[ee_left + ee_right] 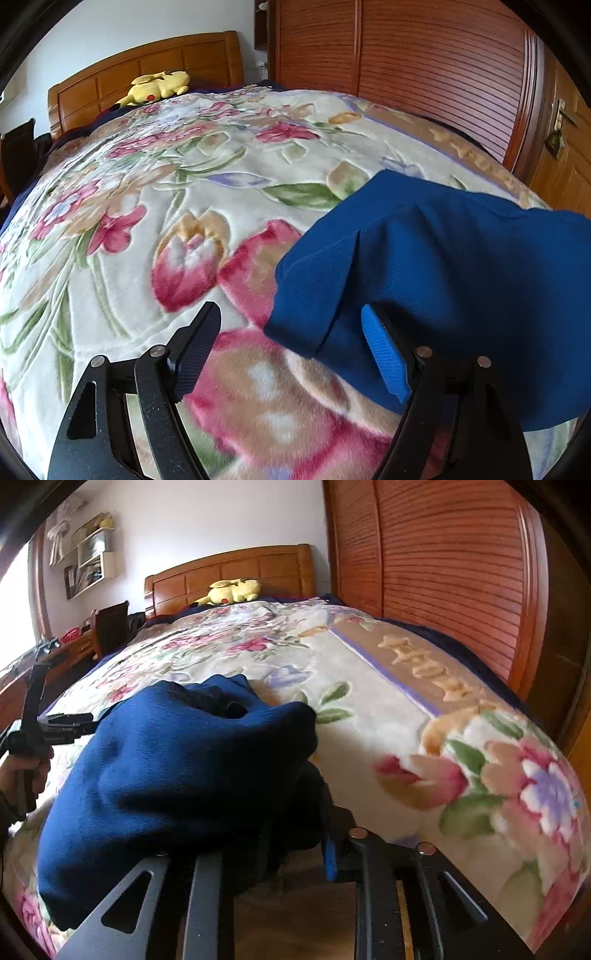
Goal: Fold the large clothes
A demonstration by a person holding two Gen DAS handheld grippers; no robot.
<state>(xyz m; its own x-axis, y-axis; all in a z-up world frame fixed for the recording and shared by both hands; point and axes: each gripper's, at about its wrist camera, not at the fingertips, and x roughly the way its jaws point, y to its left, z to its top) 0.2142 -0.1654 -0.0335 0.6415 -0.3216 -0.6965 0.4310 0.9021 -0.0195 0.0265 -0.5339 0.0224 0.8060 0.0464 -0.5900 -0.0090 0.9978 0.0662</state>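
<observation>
- left gripper (291, 350) jaws spread wide, nothing pinched, blue garment (443, 273) edge just ahead of right pad
- right gripper (295, 849) buried in bunched garment (177, 775); can't tell if jaws pinch it
- garment lies on floral blanket (147, 206) covering bed
- yellow plush (159, 86) by headboard (147, 62)

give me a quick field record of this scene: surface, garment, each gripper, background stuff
surface: bed covered by a floral blanket
garment: blue garment, bunched in a heap on the blanket, not yet folded flat
left gripper: jaws wide apart, nothing between the pads, at the cloth's edge
right gripper: blue cloth draped over and between its fingers; whether the pads press on it cannot be told
plush: yellow plush toy by the wooden headboard
side: slatted wooden wardrobe doors
</observation>
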